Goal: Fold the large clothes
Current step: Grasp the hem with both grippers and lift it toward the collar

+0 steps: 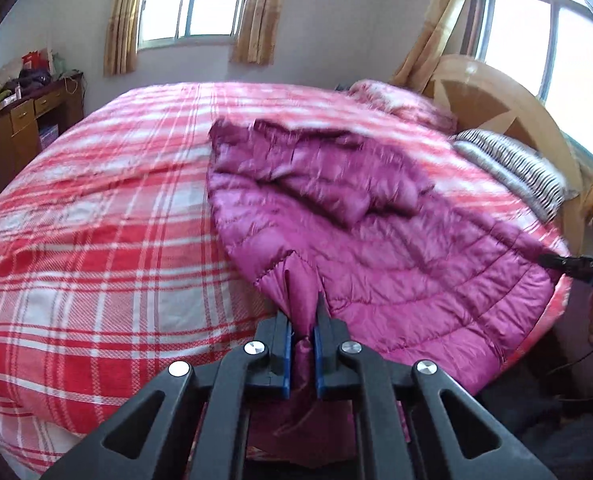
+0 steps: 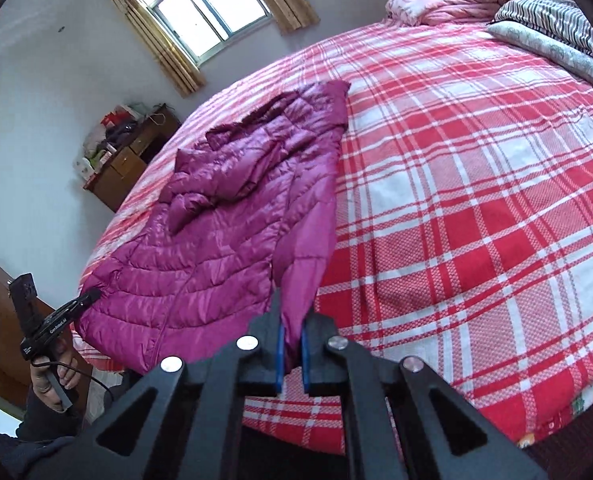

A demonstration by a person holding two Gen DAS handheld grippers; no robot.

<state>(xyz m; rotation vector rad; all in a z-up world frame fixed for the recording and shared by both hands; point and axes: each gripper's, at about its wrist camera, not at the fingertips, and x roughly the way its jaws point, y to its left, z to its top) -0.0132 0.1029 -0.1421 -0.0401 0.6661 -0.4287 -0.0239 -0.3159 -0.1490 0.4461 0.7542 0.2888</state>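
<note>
The left claw (image 1: 301,344) is shut tight on a bit of the coat (image 1: 376,240), with pink cloth squeezed between its blue pads (image 1: 284,354). The right claw (image 2: 291,354) is pinching a bit of the coat's near edge too. So both claws hold the bottom end, one at each side.

The coat lies on the bed (image 1: 96,200), close to the edge where the person stands. Its long way runs from the claws toward the far side of the bed, bottom end near and top end far. It is puffy and shiny. A sleeve (image 1: 328,168) is folded over the middle, up at the far part.

I think the next move is to lift the near end and carry it away, over onto the far end.

Farther off are a striped pillow (image 1: 512,168), a headboard (image 1: 496,100), a desk (image 1: 24,128) and windows (image 1: 192,0).
</note>
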